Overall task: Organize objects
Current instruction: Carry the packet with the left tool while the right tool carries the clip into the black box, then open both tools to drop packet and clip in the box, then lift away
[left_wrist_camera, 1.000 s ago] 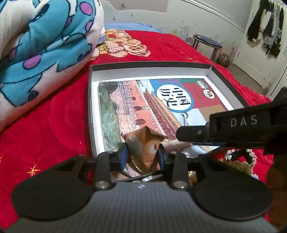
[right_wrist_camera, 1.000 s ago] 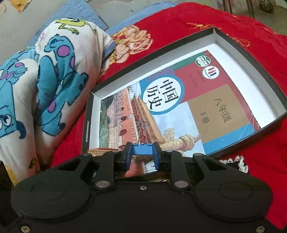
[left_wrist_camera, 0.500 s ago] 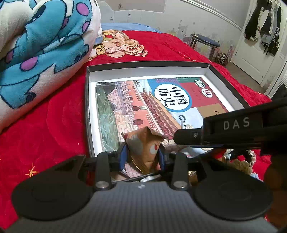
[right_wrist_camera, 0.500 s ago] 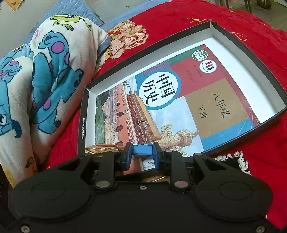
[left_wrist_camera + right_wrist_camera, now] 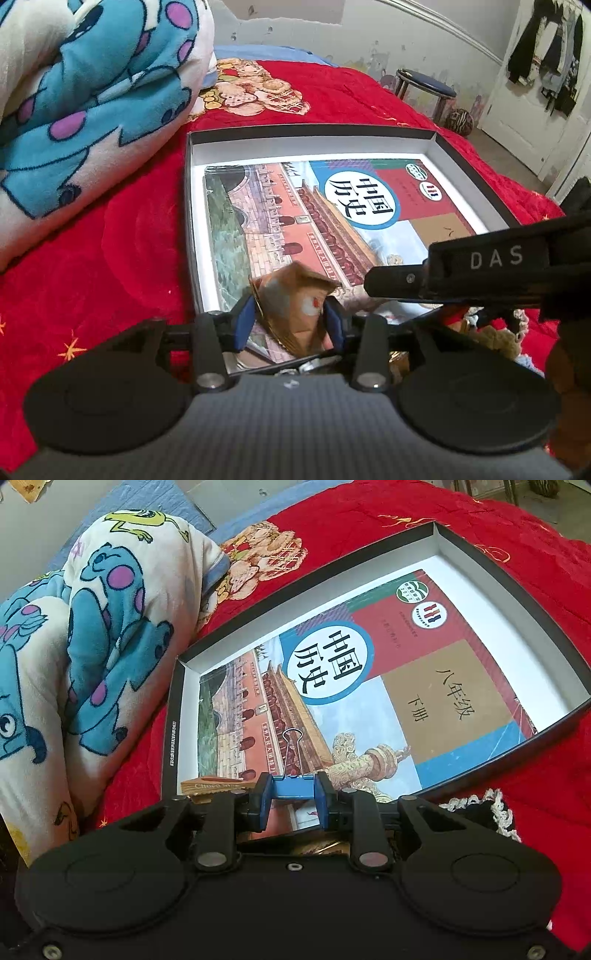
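Observation:
A shallow black box (image 5: 187,192) (image 5: 170,716) with a white inside lies on the red bedspread and holds a history textbook (image 5: 295,206) (image 5: 369,686). My left gripper (image 5: 290,319) is shut on a brown snack packet (image 5: 295,310), held over the box's near edge. My right gripper (image 5: 293,797) is shut on a blue binder clip (image 5: 292,789), its wire handle standing up over the book. The right gripper's black body (image 5: 480,266) crosses the right of the left wrist view. A brown "Choco" packet edge (image 5: 210,786) shows just left of the right fingers.
A rolled blue-monster blanket (image 5: 74,92) (image 5: 74,646) lies left of the box. A crocheted item (image 5: 476,808) (image 5: 491,332) lies right of the box's near corner. A stool (image 5: 424,88) and a white door (image 5: 535,92) stand beyond the bed.
Both grippers have drifted slightly over the box's near edge, still holding the packet and the clip. The right gripper's body sits a little further right in the left wrist view.

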`<action>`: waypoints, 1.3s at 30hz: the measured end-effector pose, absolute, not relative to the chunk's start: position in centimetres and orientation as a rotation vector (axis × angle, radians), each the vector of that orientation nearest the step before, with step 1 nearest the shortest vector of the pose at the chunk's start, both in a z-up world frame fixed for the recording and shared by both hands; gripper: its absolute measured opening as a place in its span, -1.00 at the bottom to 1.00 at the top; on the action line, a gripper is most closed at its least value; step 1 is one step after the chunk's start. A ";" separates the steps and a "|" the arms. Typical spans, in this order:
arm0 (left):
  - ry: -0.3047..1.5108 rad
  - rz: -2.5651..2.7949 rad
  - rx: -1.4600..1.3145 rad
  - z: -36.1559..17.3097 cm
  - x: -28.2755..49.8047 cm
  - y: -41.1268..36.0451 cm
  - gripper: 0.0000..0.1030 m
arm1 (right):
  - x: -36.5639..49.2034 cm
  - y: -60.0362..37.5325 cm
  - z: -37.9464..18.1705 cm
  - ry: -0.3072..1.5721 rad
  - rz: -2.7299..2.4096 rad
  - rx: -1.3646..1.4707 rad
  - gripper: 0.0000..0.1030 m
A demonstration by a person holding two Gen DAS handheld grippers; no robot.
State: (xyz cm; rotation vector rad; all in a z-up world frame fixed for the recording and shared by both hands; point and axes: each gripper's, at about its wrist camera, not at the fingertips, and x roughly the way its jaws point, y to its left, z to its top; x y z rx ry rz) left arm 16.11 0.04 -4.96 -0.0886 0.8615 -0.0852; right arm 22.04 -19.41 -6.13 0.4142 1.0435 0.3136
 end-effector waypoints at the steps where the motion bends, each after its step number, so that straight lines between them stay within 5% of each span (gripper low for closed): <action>1: 0.863 -0.082 -0.085 -4.9 16.1 0.0 0.18 | 22.0 -19.4 -6.1 1.044 0.313 0.412 -0.53; 10: 0.865 -0.078 -0.101 -4.1 15.9 0.2 0.35 | 22.0 -19.9 -5.4 1.030 0.334 0.447 -0.21; 26: 0.710 -0.134 -0.150 2.6 12.9 1.1 0.63 | 19.3 -23.8 1.8 0.856 0.340 0.485 0.00; 39: 0.579 -0.303 -0.108 8.1 8.6 -1.9 0.73 | 11.3 -29.1 9.8 0.648 0.229 0.383 0.58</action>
